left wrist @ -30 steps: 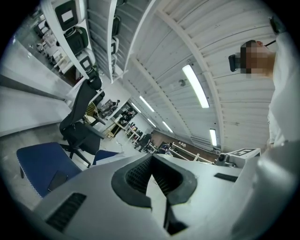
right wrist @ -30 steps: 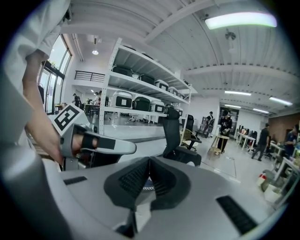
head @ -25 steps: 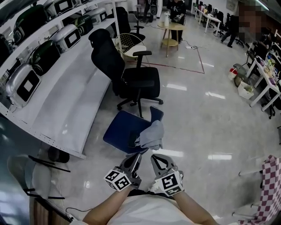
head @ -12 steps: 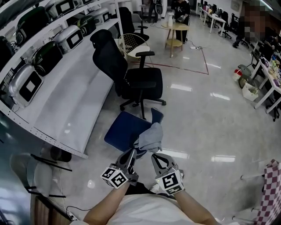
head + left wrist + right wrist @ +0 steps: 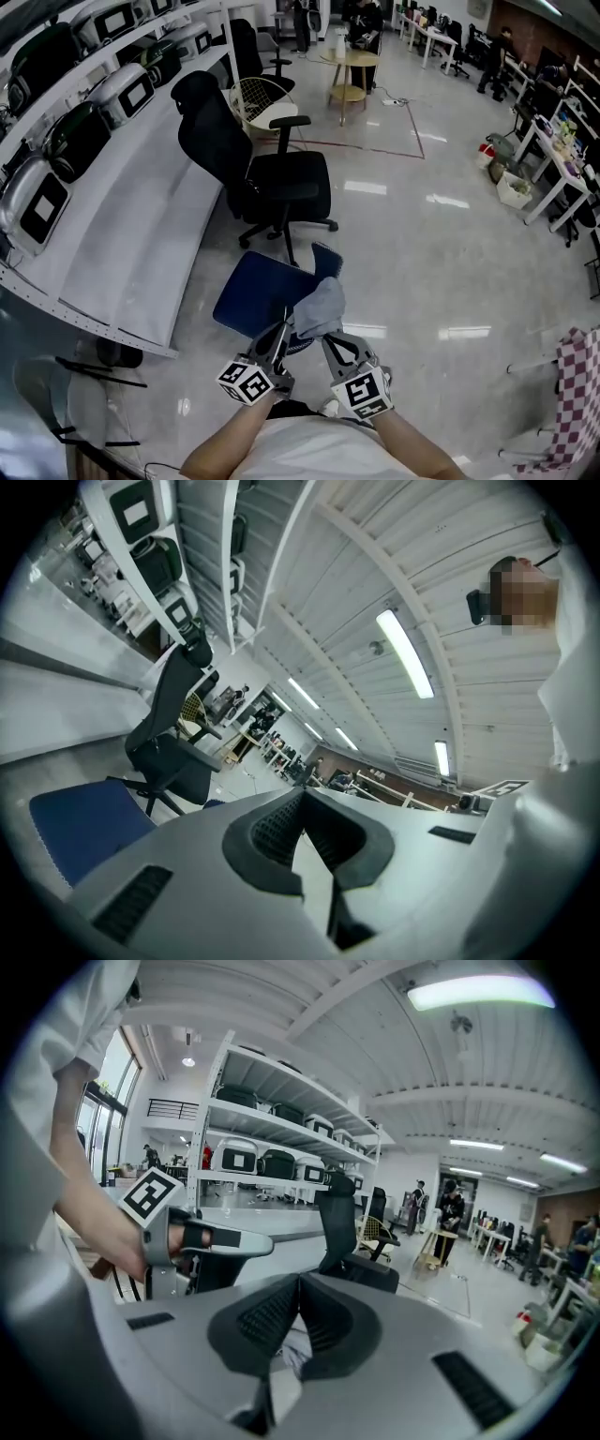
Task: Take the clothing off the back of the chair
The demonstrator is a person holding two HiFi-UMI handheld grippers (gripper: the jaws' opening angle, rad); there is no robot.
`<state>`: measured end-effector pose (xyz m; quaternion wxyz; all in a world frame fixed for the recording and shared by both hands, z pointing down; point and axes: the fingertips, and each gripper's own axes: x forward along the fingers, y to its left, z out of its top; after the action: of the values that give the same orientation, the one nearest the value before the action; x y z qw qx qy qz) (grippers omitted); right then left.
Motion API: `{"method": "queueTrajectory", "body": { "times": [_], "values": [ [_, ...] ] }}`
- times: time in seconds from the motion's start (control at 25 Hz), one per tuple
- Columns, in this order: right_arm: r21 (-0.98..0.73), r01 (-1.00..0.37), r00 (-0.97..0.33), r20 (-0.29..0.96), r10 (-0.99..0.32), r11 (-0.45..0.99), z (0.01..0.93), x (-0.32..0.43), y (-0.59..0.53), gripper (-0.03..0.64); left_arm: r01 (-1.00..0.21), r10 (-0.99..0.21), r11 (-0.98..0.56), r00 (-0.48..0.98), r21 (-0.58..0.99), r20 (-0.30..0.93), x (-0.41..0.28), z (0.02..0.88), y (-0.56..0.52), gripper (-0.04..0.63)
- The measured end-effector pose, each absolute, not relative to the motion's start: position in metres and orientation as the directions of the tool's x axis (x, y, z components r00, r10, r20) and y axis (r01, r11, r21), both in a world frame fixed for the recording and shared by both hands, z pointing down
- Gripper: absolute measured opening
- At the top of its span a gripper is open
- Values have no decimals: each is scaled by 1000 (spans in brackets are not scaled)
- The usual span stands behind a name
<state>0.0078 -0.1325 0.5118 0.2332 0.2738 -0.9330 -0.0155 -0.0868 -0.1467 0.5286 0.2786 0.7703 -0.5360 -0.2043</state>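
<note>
A grey garment [image 5: 320,307] hangs over the back of a blue chair [image 5: 251,292] just ahead of me in the head view. My left gripper [image 5: 282,325] reaches over the seat, right beside the garment's left edge, jaws shut and empty. In the left gripper view its tips [image 5: 302,795] meet, with the blue seat [image 5: 75,832] below. My right gripper [image 5: 329,339] sits at the garment's lower edge with its tips [image 5: 300,1279] together. A bit of pale cloth [image 5: 292,1354] shows beneath them; no pinch is visible.
A black office chair [image 5: 267,173] stands right behind the blue one. Long white shelving [image 5: 122,216] with appliances runs along the left. A round wooden table [image 5: 344,70] and people are far back. White desks [image 5: 553,159] line the right, and a checked cloth [image 5: 572,394] hangs nearby.
Both grippers have moved forward toward the blue chair and now sit nearer the garment. The garment still hangs on the chair back.
</note>
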Motion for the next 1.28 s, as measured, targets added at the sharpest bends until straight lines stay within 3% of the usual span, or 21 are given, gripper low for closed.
{"method": "queueTrajectory", "body": {
  "times": [0.24,0.68,0.8,0.96,1.28],
  "values": [
    [173,-530,-715,436,-547,830,512,-11,-140,17,-683,-918,-317,396,658,-31,-94,530,-164,6],
    [171,-582,-661,470,-586,795,521,-11,-150,17,-665,-878,-305,474,682,70,-94,567,-179,9],
    [173,-602,-643,475,-601,780,523,-6,-154,17,-657,-870,-303,487,690,81,-92,572,-185,85],
    [173,-618,-627,479,-614,767,523,0,-156,17,-656,-861,-299,499,693,100,-89,580,-190,100],
    [174,-651,-592,493,-637,739,527,11,-160,17,-652,-833,-299,535,697,142,-82,594,-201,192]
  ]
}}
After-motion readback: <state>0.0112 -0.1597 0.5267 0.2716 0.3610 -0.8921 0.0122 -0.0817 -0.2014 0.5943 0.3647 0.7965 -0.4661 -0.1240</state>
